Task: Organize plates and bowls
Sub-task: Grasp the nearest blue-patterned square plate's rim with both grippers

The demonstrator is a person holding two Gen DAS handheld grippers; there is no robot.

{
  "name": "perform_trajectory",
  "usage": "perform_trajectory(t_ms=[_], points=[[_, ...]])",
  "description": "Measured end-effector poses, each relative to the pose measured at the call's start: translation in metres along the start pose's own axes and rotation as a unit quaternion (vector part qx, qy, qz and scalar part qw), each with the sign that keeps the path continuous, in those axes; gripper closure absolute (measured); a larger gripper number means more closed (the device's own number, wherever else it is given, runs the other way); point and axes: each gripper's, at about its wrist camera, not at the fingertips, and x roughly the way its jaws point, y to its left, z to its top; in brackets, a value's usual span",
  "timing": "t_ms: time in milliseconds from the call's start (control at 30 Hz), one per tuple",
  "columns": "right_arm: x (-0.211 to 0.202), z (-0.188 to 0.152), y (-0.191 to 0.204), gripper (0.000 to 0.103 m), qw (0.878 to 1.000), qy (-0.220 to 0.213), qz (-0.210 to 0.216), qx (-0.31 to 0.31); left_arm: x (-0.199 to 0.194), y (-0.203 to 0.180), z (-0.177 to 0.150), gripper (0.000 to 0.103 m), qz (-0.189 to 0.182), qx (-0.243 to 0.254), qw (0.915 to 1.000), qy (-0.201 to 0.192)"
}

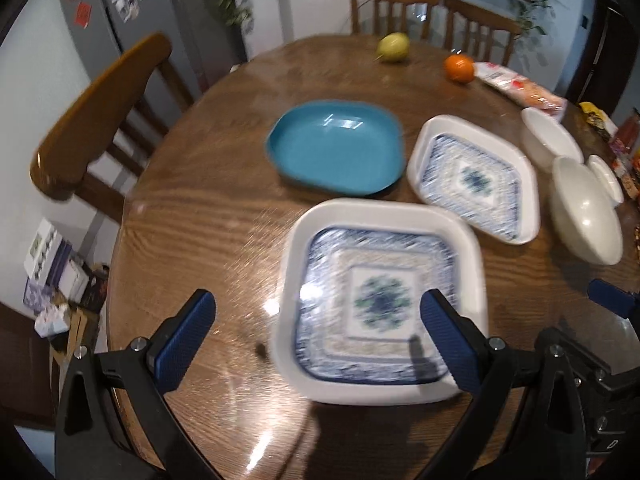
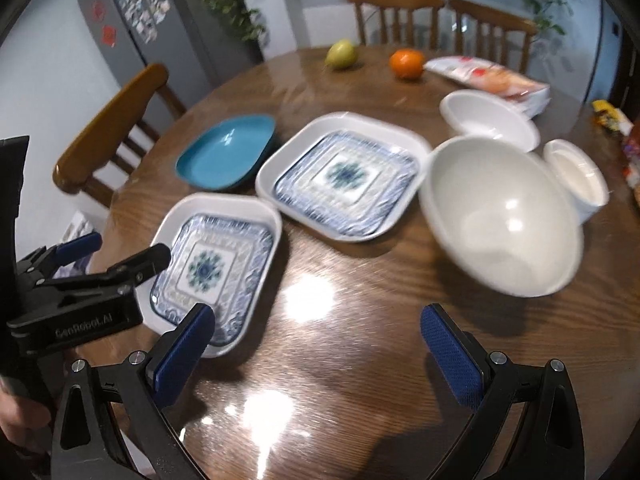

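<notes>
Both grippers hang released over a round wooden table [image 2: 360, 320] set with three plates and three bowls.

The left gripper [image 1: 318, 334] and right gripper [image 2: 316, 336] stand spread, holding nothing. Nearest lies one square white plate with a blue floral centre [image 1: 380, 300]; beyond it its twin [image 1: 474, 178] and one teal rounded plate [image 1: 336, 146]. Rightward sit a large white bowl [image 2: 500, 216], a small white bowl [image 2: 576, 176] and a shallow white bowl [image 2: 488, 118]. Farther off: a green pear [image 2: 340, 54], an orange [image 2: 406, 63]. Motion blur smears the patterns.
</notes>
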Motion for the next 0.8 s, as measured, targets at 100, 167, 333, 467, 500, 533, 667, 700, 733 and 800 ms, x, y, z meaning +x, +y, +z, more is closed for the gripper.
perform_trajectory(t_ms=[100,167,333,467,500,533,667,700,733,800], points=[[0.015,0.001,0.010,0.002,1.000,0.015,0.016,-0.001,0.014,0.017,-0.005,0.005,-0.002,-0.010,0.9998,0.014],[0.025,0.004,0.015,0.013,0.999,0.020,0.026,-0.003,0.022,0.024,-0.008,0.013,-0.008,-0.014,0.9996,0.024],[0.054,0.006,0.015,0.045,0.997,0.060,0.047,0.025,0.038,0.028,-0.011,0.036,-0.031,-0.010,0.9983,0.048],[0.058,0.007,0.021,0.061,0.997,0.052,0.049,0.019,0.040,0.027,-0.010,0.042,-0.045,-0.002,0.9979,0.047],[0.059,0.007,0.022,0.066,0.997,0.052,0.047,0.019,0.040,0.026,-0.009,0.044,-0.049,0.000,0.9978,0.045],[0.060,0.007,0.023,0.073,0.998,0.051,0.043,0.017,0.041,0.025,-0.010,0.047,-0.050,0.001,0.9978,0.044],[0.063,0.008,0.029,0.089,0.998,0.052,0.041,0.008,0.040,0.020,-0.008,0.054,-0.057,0.011,0.9975,0.039],[0.064,0.010,0.030,0.092,0.998,0.052,0.037,0.006,0.040,0.019,-0.008,0.061,-0.061,0.017,0.9973,0.037],[0.065,0.011,0.032,0.093,0.998,0.052,0.034,0.004,0.040,0.018,-0.008,0.067,-0.067,0.020,0.9969,0.035],[0.064,0.011,0.031,0.093,0.998,0.048,0.028,0.002,0.041,0.014,-0.006,0.067,-0.072,0.023,0.9965,0.036]])
